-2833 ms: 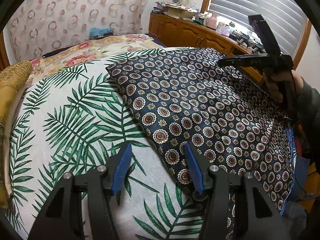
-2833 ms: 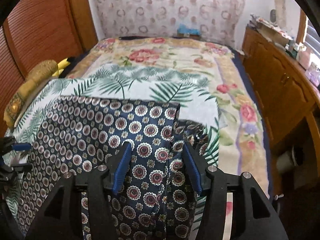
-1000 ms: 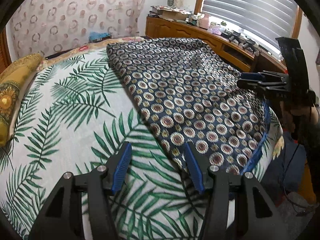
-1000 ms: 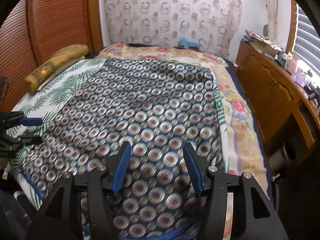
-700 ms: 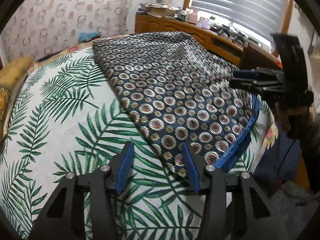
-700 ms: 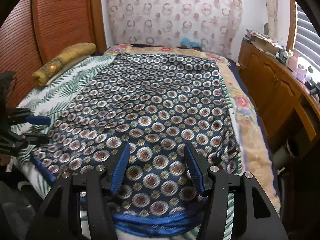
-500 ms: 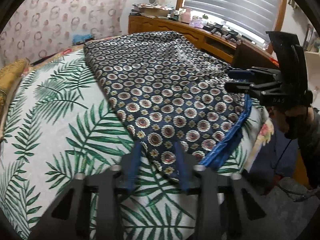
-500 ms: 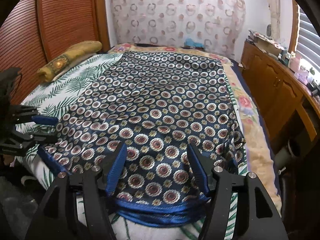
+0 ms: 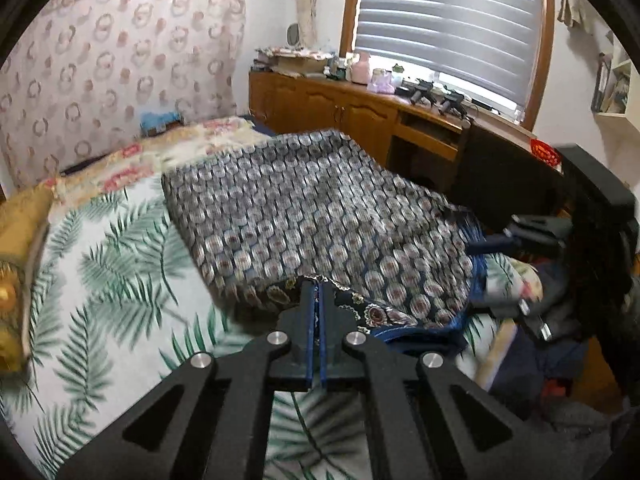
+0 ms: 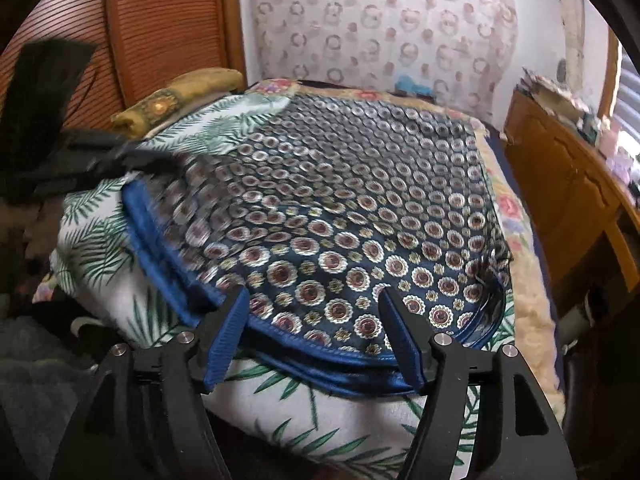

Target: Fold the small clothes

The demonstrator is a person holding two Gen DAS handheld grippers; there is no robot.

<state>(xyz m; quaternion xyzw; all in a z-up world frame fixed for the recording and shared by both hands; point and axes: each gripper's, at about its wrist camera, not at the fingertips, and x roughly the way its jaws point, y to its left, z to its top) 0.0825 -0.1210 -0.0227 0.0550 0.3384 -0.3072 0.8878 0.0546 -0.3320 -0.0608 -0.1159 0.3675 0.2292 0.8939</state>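
- Navy garment w/ round medallion print & blue satin hem (image 10: 344, 216) lies spread flat over white bedsheet w/ green palm-leaf print (image 9: 120, 280), reaching to the bed's near edge.
- Left gripper (image 9: 316, 292): jaws together, clamped on garment's near-left corner; corner is lifted off sheet, cloth bunched around the tips.
- Right gripper (image 10: 316, 312): jaws apart & opening, nothing between them; it hovers just above the blue hem near garment's right corner, pads not pressing cloth.
- Mustard-yellow bolster pillow (image 10: 180, 96) sits at bed's left side, by brown louvred door (image 10: 160, 28).
- Wooden cabinet (image 9: 340, 108) under the window blinds.
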